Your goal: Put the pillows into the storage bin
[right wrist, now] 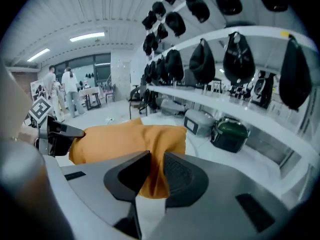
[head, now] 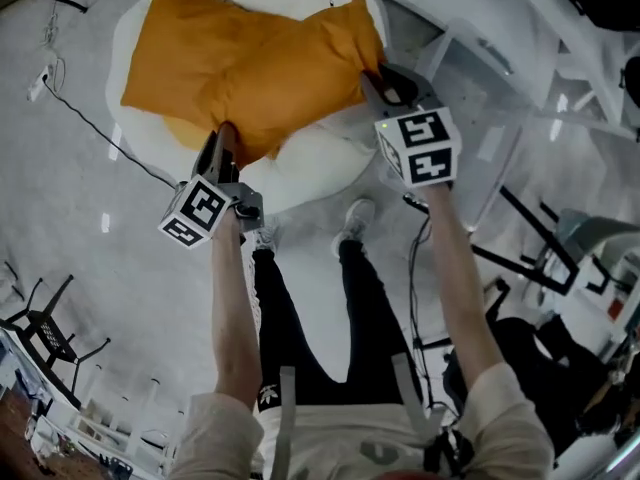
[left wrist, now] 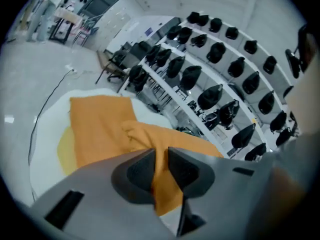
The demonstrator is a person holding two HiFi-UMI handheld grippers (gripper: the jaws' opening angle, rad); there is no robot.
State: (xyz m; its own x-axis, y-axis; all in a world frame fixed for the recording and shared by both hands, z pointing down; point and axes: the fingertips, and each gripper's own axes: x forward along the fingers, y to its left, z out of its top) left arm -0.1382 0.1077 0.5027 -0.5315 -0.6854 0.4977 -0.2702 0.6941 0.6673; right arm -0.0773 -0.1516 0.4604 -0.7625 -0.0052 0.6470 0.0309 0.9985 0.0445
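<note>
An orange pillow point(head: 255, 68) hangs lifted between both grippers above a round white cushion point(head: 320, 168). My left gripper point(head: 222, 136) is shut on the pillow's near left corner; the orange cloth point(left wrist: 161, 176) runs pinched between its jaws. My right gripper point(head: 376, 76) is shut on the pillow's right corner, with a fold of orange cloth point(right wrist: 152, 176) caught between its pads. A paler yellow pillow point(head: 183, 133) lies on the white cushion under the orange one and is mostly hidden; a yellow patch point(left wrist: 65, 149) of it also shows in the left gripper view. I see no storage bin that I can be sure of.
White shelves point(left wrist: 215, 49) with rows of black helmet-like things run along the right. A black cable point(head: 90, 118) crosses the floor at the left. A black chair point(head: 45, 323) stands at the near left. The person's shoes point(head: 355, 218) stand by the cushion's edge. People point(right wrist: 65, 91) stand far off.
</note>
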